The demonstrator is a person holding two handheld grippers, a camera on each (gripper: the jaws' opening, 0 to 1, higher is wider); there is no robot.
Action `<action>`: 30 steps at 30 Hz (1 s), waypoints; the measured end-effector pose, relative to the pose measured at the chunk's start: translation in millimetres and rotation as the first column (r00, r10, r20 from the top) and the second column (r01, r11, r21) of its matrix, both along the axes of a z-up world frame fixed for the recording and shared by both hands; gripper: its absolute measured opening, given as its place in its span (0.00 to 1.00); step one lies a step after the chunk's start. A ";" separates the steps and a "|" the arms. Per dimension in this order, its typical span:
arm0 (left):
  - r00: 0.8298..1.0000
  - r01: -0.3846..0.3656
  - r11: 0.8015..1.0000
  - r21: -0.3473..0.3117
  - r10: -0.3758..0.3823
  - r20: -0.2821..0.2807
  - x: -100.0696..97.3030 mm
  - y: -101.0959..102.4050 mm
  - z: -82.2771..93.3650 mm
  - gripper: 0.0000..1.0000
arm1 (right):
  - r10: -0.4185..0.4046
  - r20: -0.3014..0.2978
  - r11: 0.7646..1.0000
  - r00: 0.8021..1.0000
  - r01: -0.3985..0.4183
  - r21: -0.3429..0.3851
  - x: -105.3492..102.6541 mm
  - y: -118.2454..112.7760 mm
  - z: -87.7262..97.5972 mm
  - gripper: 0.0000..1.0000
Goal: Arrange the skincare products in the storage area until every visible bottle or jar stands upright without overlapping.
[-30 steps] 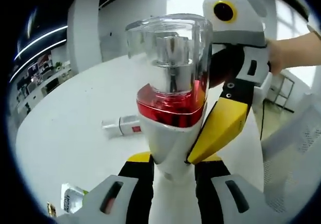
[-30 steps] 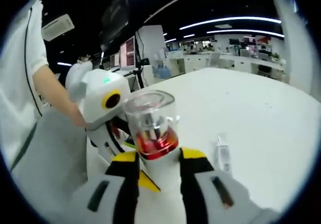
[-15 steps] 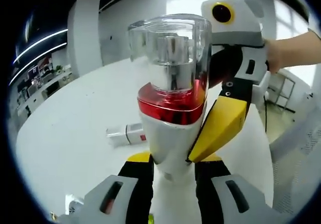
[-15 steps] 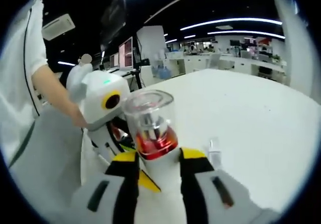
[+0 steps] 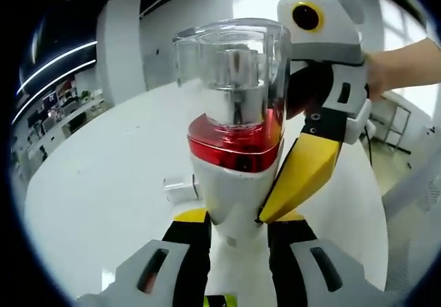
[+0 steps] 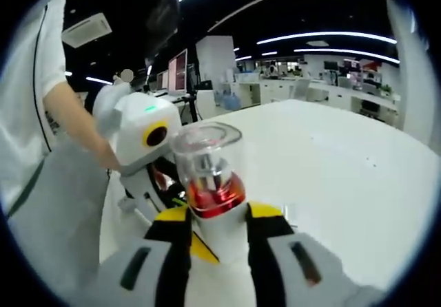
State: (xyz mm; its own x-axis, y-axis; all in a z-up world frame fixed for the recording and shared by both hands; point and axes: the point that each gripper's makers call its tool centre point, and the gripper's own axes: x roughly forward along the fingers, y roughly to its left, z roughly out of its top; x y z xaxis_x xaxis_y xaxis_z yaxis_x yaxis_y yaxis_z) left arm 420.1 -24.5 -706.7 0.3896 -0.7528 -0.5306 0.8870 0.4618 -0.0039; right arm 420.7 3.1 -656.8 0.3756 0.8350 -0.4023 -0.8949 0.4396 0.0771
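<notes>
Centre frame in the left gripper view, the left gripper (image 5: 236,228) clamps the white body of the pump bottle (image 5: 234,124), red band and clear cap rising above the jaws. The right gripper (image 5: 318,107) comes in from the upper right, one yellow finger pressed against the bottle's side. In the right gripper view, the right gripper (image 6: 218,228) grasps that same bottle (image 6: 207,169) at lower centre, the left gripper (image 6: 141,138) just left of it. Behind, the white table (image 6: 344,162) spreads right; a small white tube (image 5: 180,186) lies flat on it, left of the bottle.

Your pump bottle (image 5: 234,135) hides most of the small white item (image 5: 180,186) lying behind it on the table (image 5: 103,197) — too little shows to name it.
</notes>
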 end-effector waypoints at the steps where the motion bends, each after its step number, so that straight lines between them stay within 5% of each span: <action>1: 1.000 -0.001 1.000 0.001 0.001 0.000 0.5 0.9 0.1 0.29 | 0.001 0.000 1.000 1.000 -0.001 -0.001 0.3 0.2 -0.1 0.31; 23: 1.000 -0.006 1.000 0.029 0.006 -0.003 4.9 14.7 -0.4 0.29 | -0.012 -0.014 1.000 1.000 0.012 0.011 4.6 13.2 -0.5 0.31; 30: 1.000 0.001 1.000 0.028 -0.002 0.031 1.4 13.6 3.6 0.35 | -0.068 -0.067 0.996 0.995 0.072 0.056 3.0 13.5 2.1 0.43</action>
State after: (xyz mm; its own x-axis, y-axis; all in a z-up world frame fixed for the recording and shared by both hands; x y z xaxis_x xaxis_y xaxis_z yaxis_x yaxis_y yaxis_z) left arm 421.5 -10.9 -703.1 0.4051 -0.7384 -0.5391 0.8871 0.4601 0.0364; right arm 423.7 16.6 -654.7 0.4089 0.8302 -0.3789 -0.8542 0.4944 0.1613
